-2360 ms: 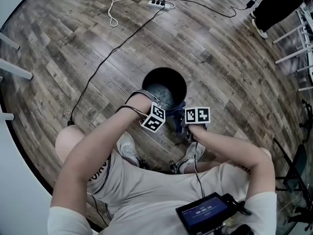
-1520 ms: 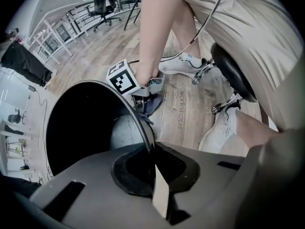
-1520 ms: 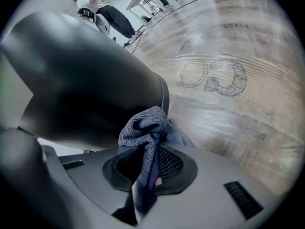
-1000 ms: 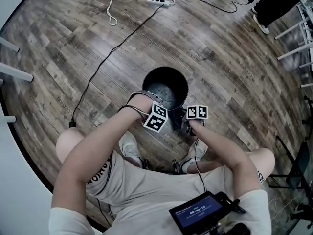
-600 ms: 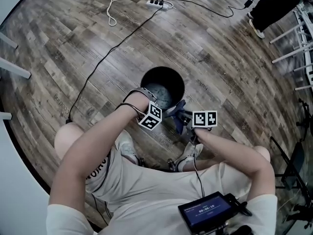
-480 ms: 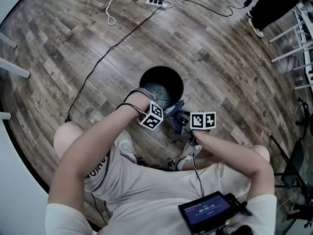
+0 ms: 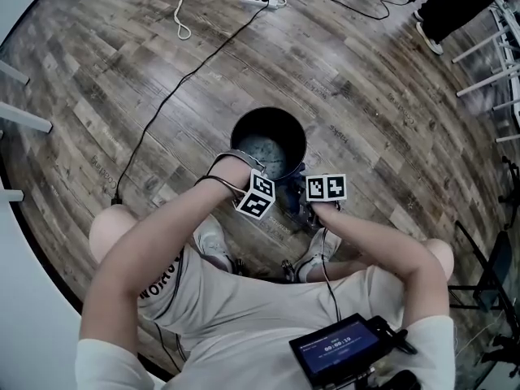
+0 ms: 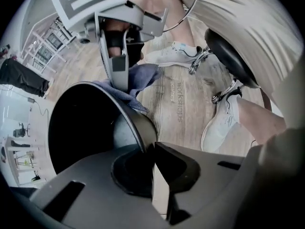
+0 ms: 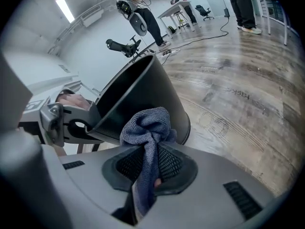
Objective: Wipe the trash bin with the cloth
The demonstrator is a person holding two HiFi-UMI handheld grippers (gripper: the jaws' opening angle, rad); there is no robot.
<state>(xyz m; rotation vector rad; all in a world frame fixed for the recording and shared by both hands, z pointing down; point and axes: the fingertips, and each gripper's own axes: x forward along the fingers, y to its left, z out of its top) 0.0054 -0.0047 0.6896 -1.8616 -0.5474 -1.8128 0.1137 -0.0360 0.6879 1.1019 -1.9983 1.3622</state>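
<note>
Steadying the trash bin [image 7: 244, 132], centre frame, with left tongs [image 8: 151, 149] just closed on its rim; pinching the cloth [image 9: 145, 128] in right tongs [image 9: 148, 168] for wiping.

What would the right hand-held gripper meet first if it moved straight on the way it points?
Probably the outer wall of the bin, right behind the cloth in the right hand-held gripper; whether the cloth touches it is unclear.

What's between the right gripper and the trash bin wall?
The blue cloth, pinched in the right gripper, bunches in front of the trash bin outer wall. Right gripper view shows it.
</note>
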